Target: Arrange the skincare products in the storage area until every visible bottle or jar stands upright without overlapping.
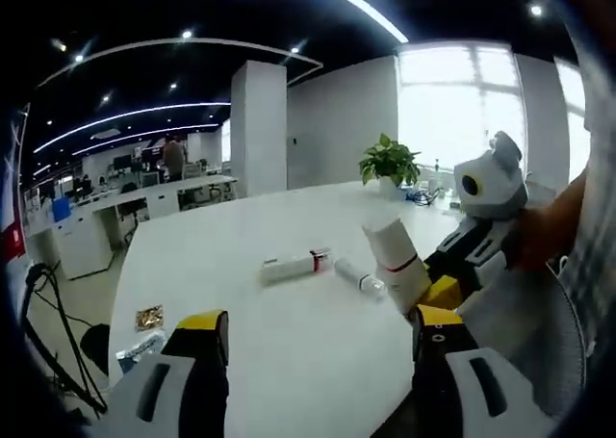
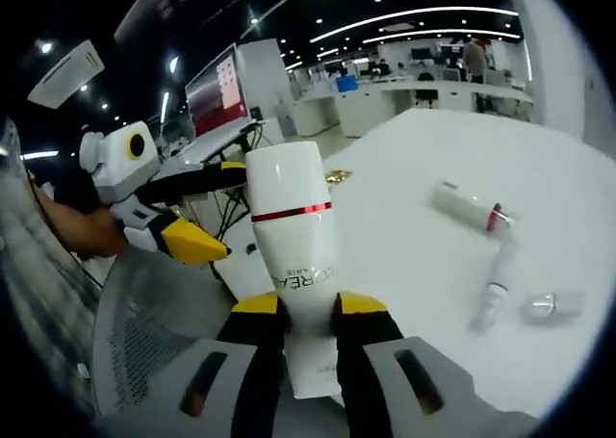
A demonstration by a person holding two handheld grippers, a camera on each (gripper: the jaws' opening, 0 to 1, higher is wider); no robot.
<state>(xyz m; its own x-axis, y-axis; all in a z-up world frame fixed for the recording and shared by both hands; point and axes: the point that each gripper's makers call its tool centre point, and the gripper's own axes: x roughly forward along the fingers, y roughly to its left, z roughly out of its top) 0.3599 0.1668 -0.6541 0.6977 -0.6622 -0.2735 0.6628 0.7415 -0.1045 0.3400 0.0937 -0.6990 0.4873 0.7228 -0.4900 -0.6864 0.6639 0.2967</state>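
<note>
White bottle (image 2: 289, 236) with a red band is sitting clenched between the right gripper (image 2: 308, 308) fingers, long axis running straight out along them, off the counter (image 2: 414, 226) edge. Left gripper (image 1: 318, 337) fingers are spread wide, grasping nothing. Beyond the bottle, on the counter, a white tube (image 2: 469, 207) with a red end and a slim clear bottle (image 2: 493, 284) are lying on their sides, near each other; a small silver piece (image 2: 544, 306) is lying beside the slim one.

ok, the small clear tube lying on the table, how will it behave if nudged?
The small clear tube lies on its side on the smooth white table, so it will probably roll. It looks slim and likely light, so it may skid. Its glossy surface could slip in the jaws.
</note>
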